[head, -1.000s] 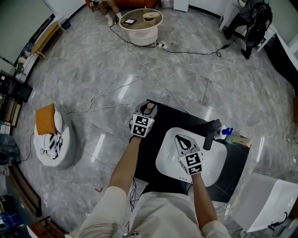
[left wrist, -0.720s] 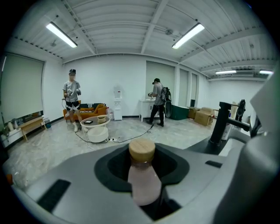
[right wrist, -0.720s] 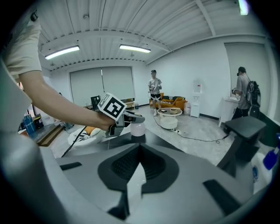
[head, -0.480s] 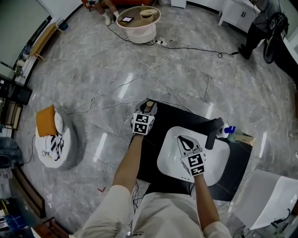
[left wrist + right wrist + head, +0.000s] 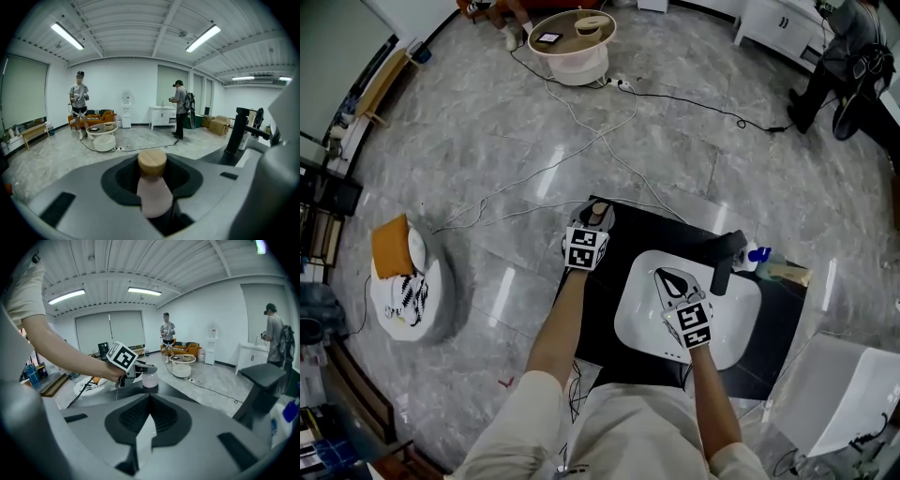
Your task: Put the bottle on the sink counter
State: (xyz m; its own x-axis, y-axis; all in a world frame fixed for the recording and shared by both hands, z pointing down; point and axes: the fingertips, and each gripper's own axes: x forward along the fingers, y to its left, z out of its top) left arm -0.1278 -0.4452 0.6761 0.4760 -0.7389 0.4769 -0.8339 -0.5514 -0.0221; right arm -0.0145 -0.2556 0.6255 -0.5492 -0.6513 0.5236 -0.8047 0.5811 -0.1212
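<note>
The left gripper (image 5: 594, 221) was clamped around the body of the pink bottle (image 5: 152, 187), its wooden cap upright. It held the bottle at the black sink counter's (image 5: 591, 323) far corner, about 10 o'clock from the white basin (image 5: 639, 330), likely because that bare patch gave flat standing room. Whether the base touched could not be told. The right gripper (image 5: 673, 284) hung over the basin with its jaws pressed together on nothing, seemingly parked clear, the faucet (image 5: 724, 262) at its 1 o'clock.
</note>
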